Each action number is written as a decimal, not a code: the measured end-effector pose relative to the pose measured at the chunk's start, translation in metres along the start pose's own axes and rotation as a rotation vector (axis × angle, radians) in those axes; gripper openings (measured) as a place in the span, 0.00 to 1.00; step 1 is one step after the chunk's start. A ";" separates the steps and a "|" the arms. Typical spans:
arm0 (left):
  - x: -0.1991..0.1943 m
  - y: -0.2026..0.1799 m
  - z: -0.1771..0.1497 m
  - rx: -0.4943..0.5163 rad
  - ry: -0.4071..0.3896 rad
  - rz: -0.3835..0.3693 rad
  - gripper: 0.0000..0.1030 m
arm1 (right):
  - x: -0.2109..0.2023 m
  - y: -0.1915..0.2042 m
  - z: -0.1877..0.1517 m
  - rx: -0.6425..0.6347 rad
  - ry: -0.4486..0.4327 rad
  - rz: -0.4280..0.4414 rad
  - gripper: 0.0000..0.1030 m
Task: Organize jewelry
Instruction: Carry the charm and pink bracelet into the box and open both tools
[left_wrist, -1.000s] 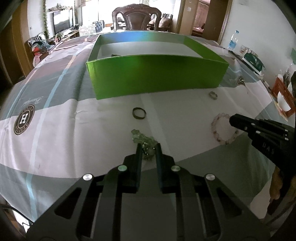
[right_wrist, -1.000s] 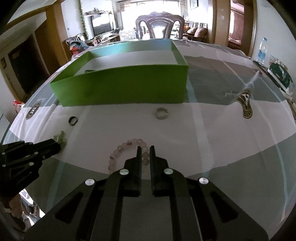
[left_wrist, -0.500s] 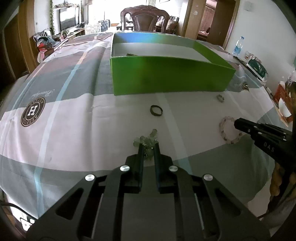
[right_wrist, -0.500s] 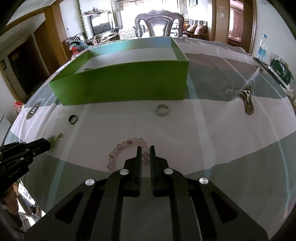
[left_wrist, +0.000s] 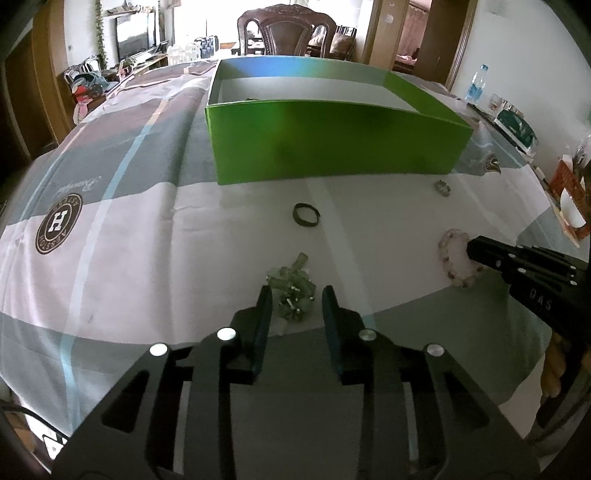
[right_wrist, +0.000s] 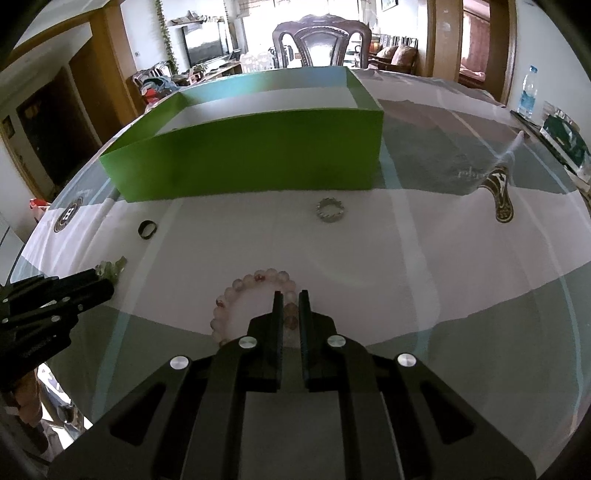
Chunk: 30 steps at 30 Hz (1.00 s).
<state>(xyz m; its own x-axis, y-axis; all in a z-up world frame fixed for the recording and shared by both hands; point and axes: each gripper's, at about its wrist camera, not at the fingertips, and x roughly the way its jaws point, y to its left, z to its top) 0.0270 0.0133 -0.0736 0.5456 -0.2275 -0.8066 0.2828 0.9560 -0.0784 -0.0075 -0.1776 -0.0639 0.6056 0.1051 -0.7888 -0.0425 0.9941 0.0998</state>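
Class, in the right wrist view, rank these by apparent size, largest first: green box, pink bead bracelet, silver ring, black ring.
1. green box
2. pink bead bracelet
3. silver ring
4. black ring

The two rings look close; the bracelet is nearest the camera.

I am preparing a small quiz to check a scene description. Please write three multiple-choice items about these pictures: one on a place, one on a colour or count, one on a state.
1. Where does the dark ring lie?
A. inside the box
B. on the tablecloth in front of the box
C. between the right gripper's fingers

2. What colour is the outside of the box?
A. green
B. red
C. white

3. How does the left gripper stand?
A. shut on the dark ring
B. open, with the green bead bracelet between its fingers
C. out of view

Answers:
1 B: the ring rests on the tablecloth, short of the box's near wall.
2 A: the walls are bright green in both views.
3 B: a wide gap shows between the fingers, and the green bead bracelet lies in that gap.
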 end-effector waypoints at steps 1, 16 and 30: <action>0.000 0.000 0.000 0.000 0.000 0.000 0.27 | 0.000 0.000 0.000 -0.001 0.001 -0.001 0.08; -0.003 -0.001 0.005 -0.003 -0.022 0.028 0.13 | 0.001 0.001 -0.001 -0.007 0.004 -0.001 0.08; -0.055 -0.002 0.067 0.023 -0.196 0.058 0.12 | -0.054 0.006 0.060 -0.064 -0.216 -0.041 0.08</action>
<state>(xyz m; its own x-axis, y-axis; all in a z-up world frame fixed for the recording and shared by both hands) 0.0487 0.0113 0.0103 0.7042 -0.2060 -0.6795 0.2628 0.9646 -0.0201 0.0069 -0.1784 0.0157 0.7637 0.0634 -0.6425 -0.0605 0.9978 0.0266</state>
